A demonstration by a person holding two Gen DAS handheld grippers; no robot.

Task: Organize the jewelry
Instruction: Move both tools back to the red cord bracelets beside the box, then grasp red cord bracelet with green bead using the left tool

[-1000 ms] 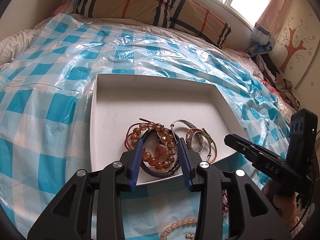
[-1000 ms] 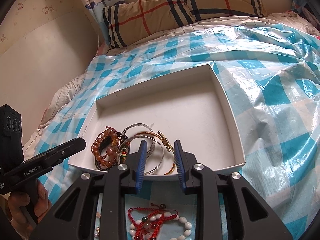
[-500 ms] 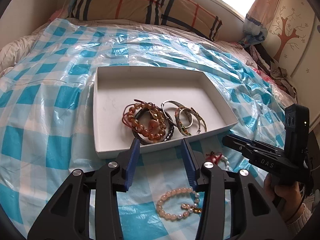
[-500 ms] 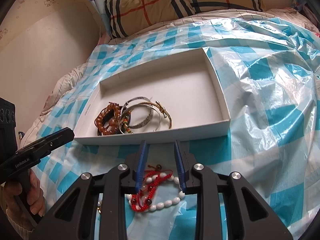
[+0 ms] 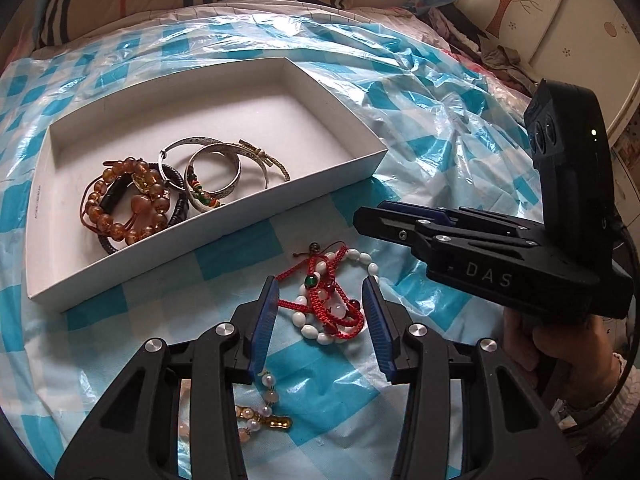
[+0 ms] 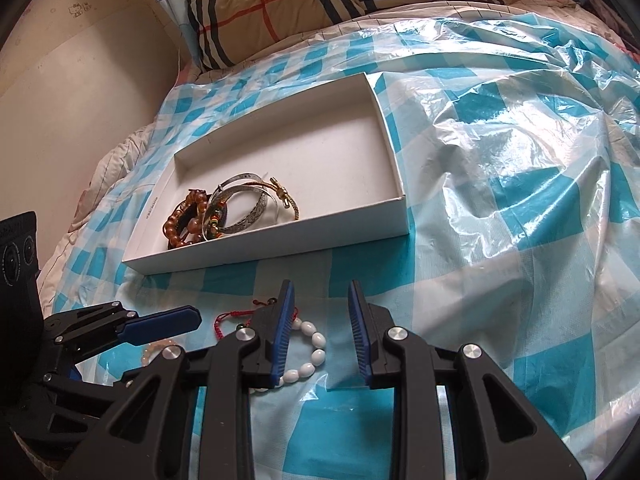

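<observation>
A white shallow box lies on the blue checked plastic sheet. In it are an amber bead bracelet, a black cord bracelet and silver bangles. On the sheet in front of the box lies a white bead bracelet tangled with a red cord bracelet. My left gripper is open, its fingers either side of that tangle, just above it. My right gripper is open and empty, to the right of the tangle. A pink pearl bracelet with a gold charm lies under the left gripper.
A plaid pillow lies at the head of the bed. The wall runs along the left. The plastic sheet bunches up in folds right of the box. Clothes are piled by a cupboard at the far right.
Both grippers pulled back from the box toward the near side. The left gripper swung right and down over the red and white bracelet tangle. The amber bracelet stays in the box.
</observation>
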